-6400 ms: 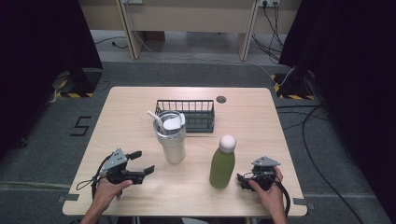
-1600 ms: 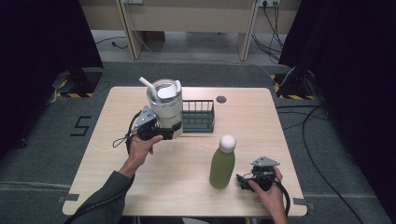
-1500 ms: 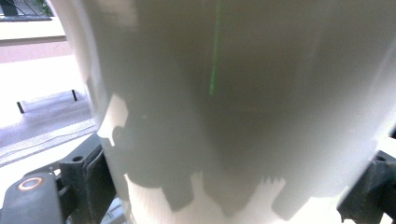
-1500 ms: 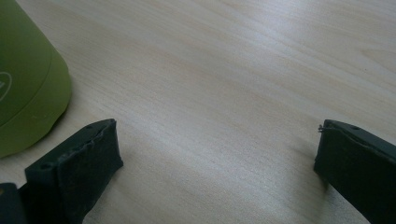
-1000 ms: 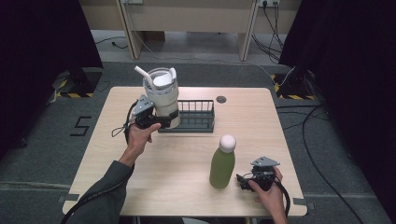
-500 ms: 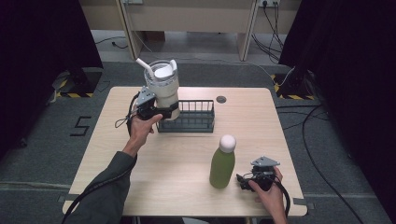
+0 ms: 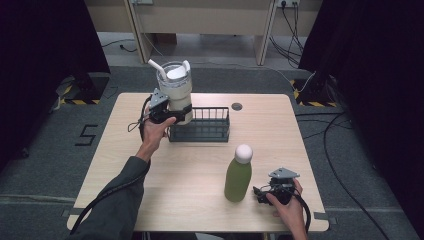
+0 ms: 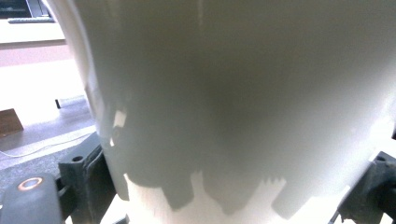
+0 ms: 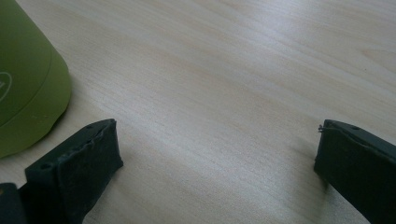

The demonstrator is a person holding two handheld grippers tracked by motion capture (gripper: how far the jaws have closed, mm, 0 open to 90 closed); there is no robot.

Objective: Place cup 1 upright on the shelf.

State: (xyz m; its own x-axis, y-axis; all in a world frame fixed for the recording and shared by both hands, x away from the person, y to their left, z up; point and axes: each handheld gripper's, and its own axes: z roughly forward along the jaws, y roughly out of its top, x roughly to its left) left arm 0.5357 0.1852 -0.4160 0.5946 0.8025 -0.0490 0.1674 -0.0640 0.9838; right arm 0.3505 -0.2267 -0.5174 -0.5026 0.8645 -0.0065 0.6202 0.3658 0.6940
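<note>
My left gripper (image 7: 170,114) is shut on a cream tumbler (image 7: 175,92) with a clear lid and white straw, held in the air over the left end of the black wire basket (image 7: 207,129). Up close, the tumbler's pale wall (image 8: 243,102) sits between the two black jaws. A green bottle (image 7: 237,177) with a white cap stands upright at the front right of the table. My right gripper (image 7: 260,194) rests open on the tabletop just right of that bottle, and the bottle's green base (image 9: 23,79) shows left of its jaws (image 9: 215,158).
The wooden table (image 7: 125,165) has a small round cable hole (image 7: 236,106) behind the basket. Cables trail across the grey floor on the right. A person's left sleeve reaches in from the bottom left.
The left gripper has picked the tumbler off the table, lifted it and carried it back toward the basket's left end. The right gripper and green bottle have stayed put.
</note>
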